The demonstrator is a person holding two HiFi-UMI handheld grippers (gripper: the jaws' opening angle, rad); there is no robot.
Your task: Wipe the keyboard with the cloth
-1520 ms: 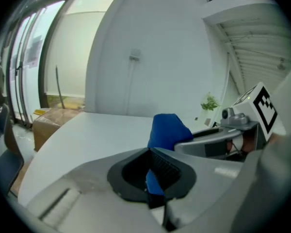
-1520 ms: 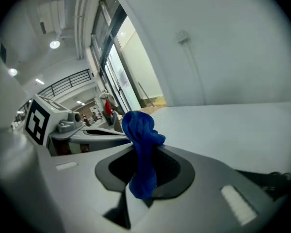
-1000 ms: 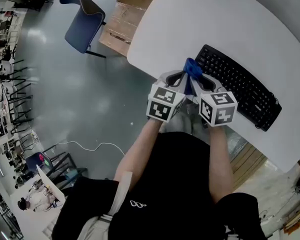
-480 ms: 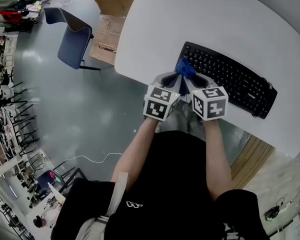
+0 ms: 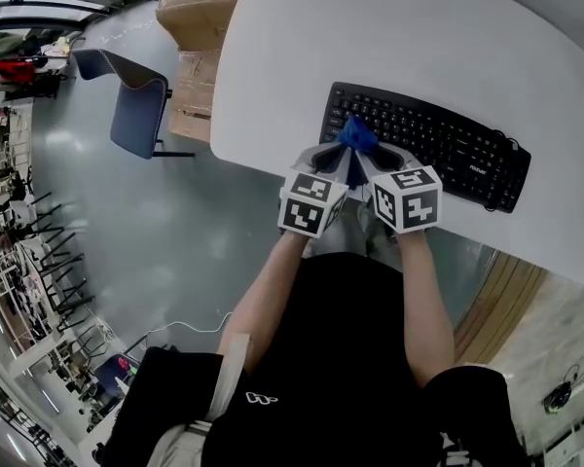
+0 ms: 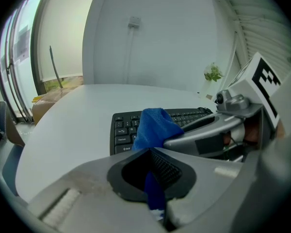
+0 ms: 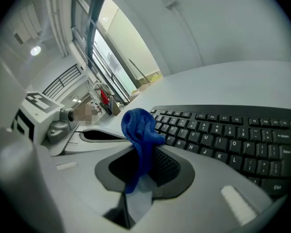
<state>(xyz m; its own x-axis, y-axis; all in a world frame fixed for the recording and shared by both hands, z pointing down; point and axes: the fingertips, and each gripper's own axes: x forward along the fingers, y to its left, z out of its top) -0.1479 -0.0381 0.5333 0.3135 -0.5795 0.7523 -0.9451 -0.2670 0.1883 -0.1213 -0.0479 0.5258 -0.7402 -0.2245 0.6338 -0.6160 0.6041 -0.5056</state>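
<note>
Left gripper (image 5: 339,161) and right gripper (image 5: 372,162) side by side, tips on bunched blue cloth (image 5: 357,133) at near edge of black keyboard (image 5: 448,152), white table (image 5: 419,47).

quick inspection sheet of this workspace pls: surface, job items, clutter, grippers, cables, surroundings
Surface: white table, bare apart from the keyboard.
Job's things: black keyboard lies flat near the table's near edge; blue cloth is bunched over its left end, contact with the keys unclear.
Clutter: nothing seen on the table.
Grippers: left gripper and right gripper sit side by side, both shut on the cloth.
Cables: white cable loose on the floor.
Surroundings: blue chair and cardboard boxes on the grey floor beside the table.
</note>
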